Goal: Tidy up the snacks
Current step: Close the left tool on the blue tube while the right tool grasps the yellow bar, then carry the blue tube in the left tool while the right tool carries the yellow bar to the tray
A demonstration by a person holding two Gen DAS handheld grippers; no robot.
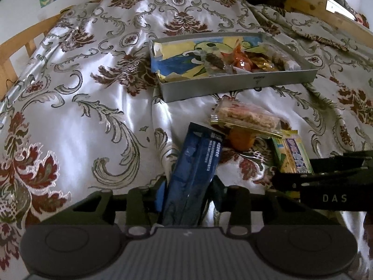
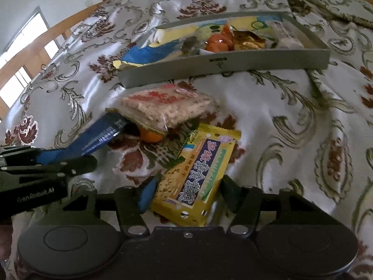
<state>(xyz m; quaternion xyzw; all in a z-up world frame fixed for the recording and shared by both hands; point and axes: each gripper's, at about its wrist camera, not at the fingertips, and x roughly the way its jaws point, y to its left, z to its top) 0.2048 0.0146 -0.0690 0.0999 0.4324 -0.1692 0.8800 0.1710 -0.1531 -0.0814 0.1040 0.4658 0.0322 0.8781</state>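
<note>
The left gripper (image 1: 188, 186) is clamped on a blue packet (image 1: 195, 163). At its one o'clock, a clear bag of crackers (image 1: 247, 116) lies over an orange (image 1: 241, 138). The right gripper (image 2: 184, 191) is clamped on a yellow biscuit packet (image 2: 198, 175). At twelve o'clock, a grey tray (image 2: 233, 64) holds wrapped snacks.

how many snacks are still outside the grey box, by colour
blue packet: 1
yellow packet: 1
clear packet of pale crisped bar: 1
orange round snack: 1
total: 4
</note>
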